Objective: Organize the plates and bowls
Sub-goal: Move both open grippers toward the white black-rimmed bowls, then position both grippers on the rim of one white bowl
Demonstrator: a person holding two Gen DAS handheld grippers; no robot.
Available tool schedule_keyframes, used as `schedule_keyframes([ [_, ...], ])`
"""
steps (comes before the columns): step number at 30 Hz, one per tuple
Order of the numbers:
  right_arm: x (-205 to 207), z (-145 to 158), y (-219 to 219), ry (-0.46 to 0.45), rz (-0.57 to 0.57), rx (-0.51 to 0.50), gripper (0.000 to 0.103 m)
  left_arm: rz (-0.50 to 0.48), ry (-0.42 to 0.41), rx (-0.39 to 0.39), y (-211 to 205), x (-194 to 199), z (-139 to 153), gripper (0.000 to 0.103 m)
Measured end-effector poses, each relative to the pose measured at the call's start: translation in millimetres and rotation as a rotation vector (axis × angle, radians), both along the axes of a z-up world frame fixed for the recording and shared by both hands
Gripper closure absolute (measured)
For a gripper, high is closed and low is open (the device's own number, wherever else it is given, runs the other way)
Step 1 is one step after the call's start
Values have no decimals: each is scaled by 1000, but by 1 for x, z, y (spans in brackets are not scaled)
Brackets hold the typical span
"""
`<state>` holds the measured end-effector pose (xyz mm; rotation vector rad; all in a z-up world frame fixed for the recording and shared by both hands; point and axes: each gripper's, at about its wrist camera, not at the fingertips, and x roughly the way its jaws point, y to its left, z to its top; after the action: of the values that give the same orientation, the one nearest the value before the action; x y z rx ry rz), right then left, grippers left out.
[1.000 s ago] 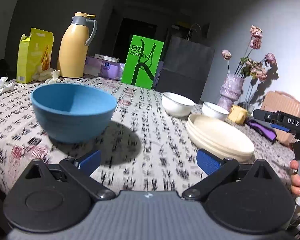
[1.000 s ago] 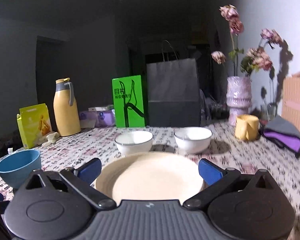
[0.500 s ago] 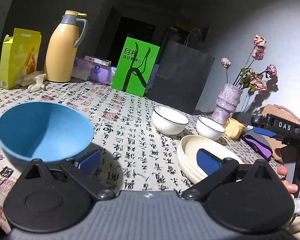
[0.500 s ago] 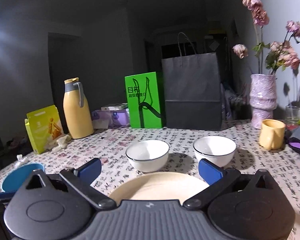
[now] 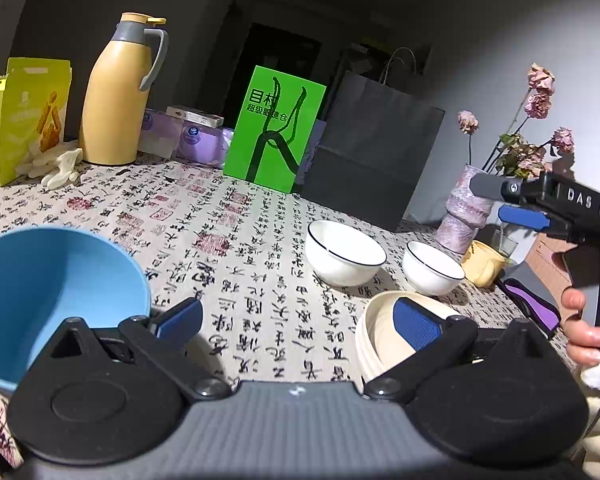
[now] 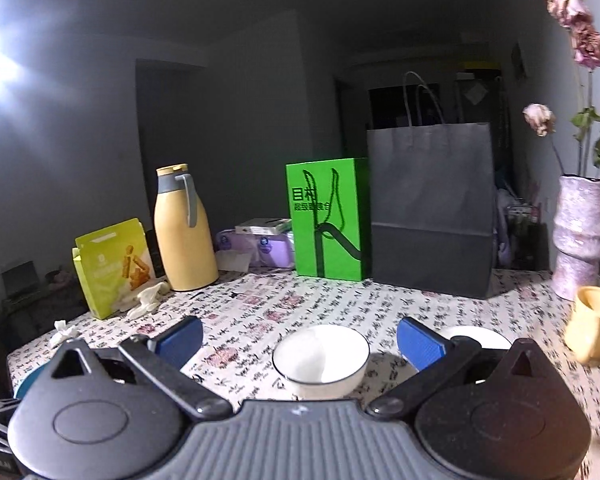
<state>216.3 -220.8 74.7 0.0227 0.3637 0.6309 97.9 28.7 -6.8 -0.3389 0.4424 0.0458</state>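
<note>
A blue bowl (image 5: 56, 292) sits at the near left of the patterned tablecloth (image 5: 228, 248), just left of my open, empty left gripper (image 5: 296, 320). A stack of cream plates (image 5: 376, 340) lies behind its right finger. Two white bowls with dark rims stand farther back, one in the middle (image 5: 342, 252) and one to its right (image 5: 430, 266). My right gripper (image 6: 300, 340) is open and empty, raised above the table, with the first white bowl (image 6: 320, 360) between its fingers and the second (image 6: 476, 338) behind the right finger. The right gripper also shows in the left wrist view (image 5: 524, 216).
At the back stand a yellow thermos (image 5: 120, 92), a yellow-green box (image 5: 24, 116), purple tissue packs (image 5: 188, 136), a green box (image 5: 276, 128), a black paper bag (image 5: 372, 160) and a pink vase with dried flowers (image 6: 580, 236). A yellow mug (image 6: 594, 322) stands at the right.
Both grippers have risen and pulled back. The blue bowl has slid to the left edge of the left view. The cream plates have dropped out of the right view, and the white bowls now sit between its fingers.
</note>
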Motion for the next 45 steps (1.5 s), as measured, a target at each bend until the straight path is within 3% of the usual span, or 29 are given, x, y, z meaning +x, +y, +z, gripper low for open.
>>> schedule_keyframes([
  [6, 33, 18, 6, 49, 76, 17, 0, 35, 7, 21, -4, 15, 8, 0],
  [14, 79, 27, 30, 127, 72, -64, 0, 75, 41, 34, -12, 39, 14, 0],
  [25, 137, -11, 36, 260, 108, -115, 0, 129, 97, 58, -26, 86, 19, 0],
  [28, 148, -18, 30, 297, 110, -107, 0, 153, 123, 33, -31, 103, 19, 0],
  [33, 172, -34, 24, 375, 88, -89, 0, 201, 204, -85, -26, 135, 15, 0],
  [39, 193, -54, 23, 457, 64, -88, 2, 262, 279, -121, -30, 171, 8, 0],
  [45, 197, -68, 31, 462, 86, -119, 12, 324, 346, -141, -30, 195, -6, 0],
])
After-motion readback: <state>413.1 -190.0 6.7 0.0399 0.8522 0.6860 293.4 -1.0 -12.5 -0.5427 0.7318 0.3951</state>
